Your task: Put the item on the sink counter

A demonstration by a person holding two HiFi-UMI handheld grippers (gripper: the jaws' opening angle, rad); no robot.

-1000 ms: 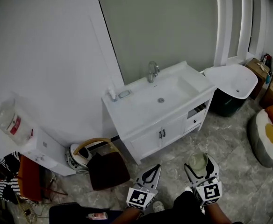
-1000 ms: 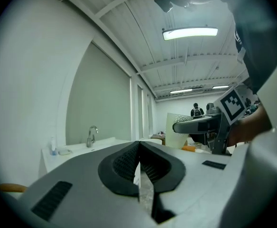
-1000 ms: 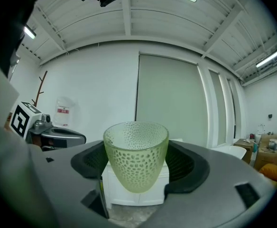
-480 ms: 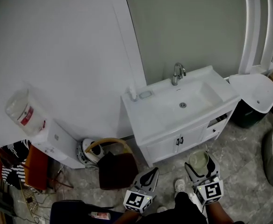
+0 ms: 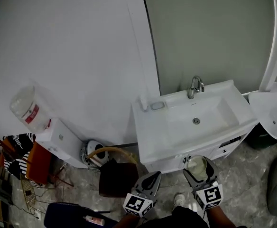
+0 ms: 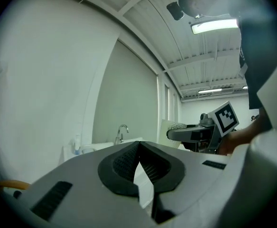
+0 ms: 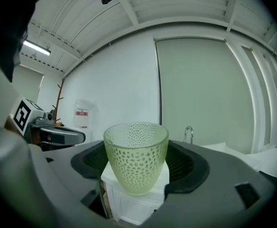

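**Head view.** The left tool (image 5: 154,176) sat low in the frame with its jaws drawn together and nothing in them. The right tool (image 5: 198,160) was just beside it on its right. Its jaws stood wide, clamped on a pale green cup (image 5: 199,167) that was upright with its mouth up. The white sink counter (image 5: 150,137) lay directly ahead of both tools. The cup was carried in the tool, not resting on the counter. A faucet (image 5: 194,85) stood at the counter's far edge. A brown chair (image 5: 115,177) was ahead and to the left of the left tool.

**Left gripper view.** The dark pads met along a single seam with no gap and nothing between them. The faucet showed beyond the tips, and the right tool was off to the right at a similar height.

**Right gripper view.** The perforated green cup filled the gap between the pads, which pressed its sides left and right. Its rim was level. The counter's white cabinet front showed beneath and beyond the cup. The faucet was ahead and to the right, and the left tool was off to the left.
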